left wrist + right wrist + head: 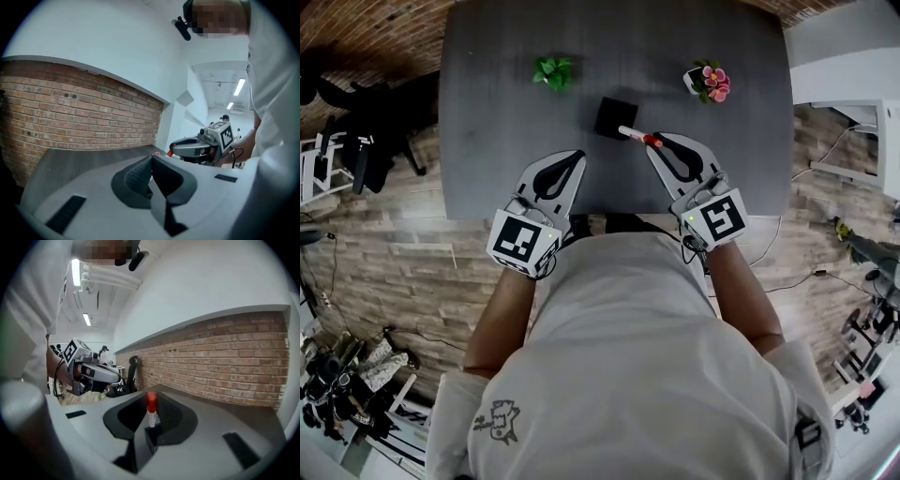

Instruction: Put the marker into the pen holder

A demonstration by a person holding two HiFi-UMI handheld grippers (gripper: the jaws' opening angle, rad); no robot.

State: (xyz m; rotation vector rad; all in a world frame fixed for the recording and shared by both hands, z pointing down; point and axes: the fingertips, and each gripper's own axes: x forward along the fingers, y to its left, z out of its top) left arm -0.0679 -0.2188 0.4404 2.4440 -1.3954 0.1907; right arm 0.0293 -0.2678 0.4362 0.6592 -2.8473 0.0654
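Note:
A white marker with a red cap (636, 136) is pinched in my right gripper (657, 143), which is shut on it above the grey table (487, 112). The marker's white end points toward the black pen holder (614, 117) and hangs just right of it. In the right gripper view the red cap (151, 403) stands up between the jaws. My left gripper (574, 161) hovers over the table's near edge, left of the holder, shut with nothing in it. The left gripper view shows its jaws meeting, with the right gripper (174, 149) and the red cap (170, 152) beyond.
A small green plant (553, 71) stands at the back of the table, and a pot of pink flowers (709, 82) at the back right. A brick wall (225, 357) runs behind. Office chairs (356, 131) stand on the wooden floor to the left.

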